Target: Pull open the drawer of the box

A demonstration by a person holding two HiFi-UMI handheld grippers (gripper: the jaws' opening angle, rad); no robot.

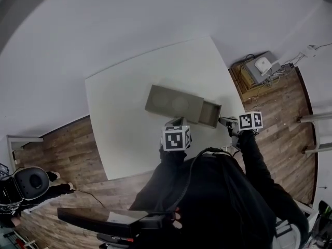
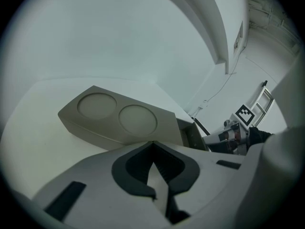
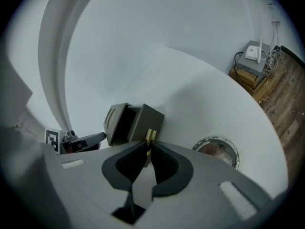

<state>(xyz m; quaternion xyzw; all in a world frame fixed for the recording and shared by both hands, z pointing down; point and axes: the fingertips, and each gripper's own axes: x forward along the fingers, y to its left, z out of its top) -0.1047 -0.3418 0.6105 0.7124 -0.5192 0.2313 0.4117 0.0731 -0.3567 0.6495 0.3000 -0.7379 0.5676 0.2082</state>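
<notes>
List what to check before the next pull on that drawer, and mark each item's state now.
1. Right hand-held gripper shut on the brass handle of the drawer: ok.
2. Drawer partly out of the box: ok.
3. Left hand-held gripper bracing the box: jaws together close to it, contact cannot tell.
4. Box lying flat on the table: ok.
5. Room for the drawer before the table's edge: little left, cannot tell if enough.

- One box [image 1: 174, 104], with one drawer [image 1: 210, 113].
- Two round dents [image 2: 96, 105] on its top.
- Two in my hands: left gripper [image 2: 152, 144], right gripper [image 3: 147, 144].
- One table [image 1: 119, 118].
</notes>
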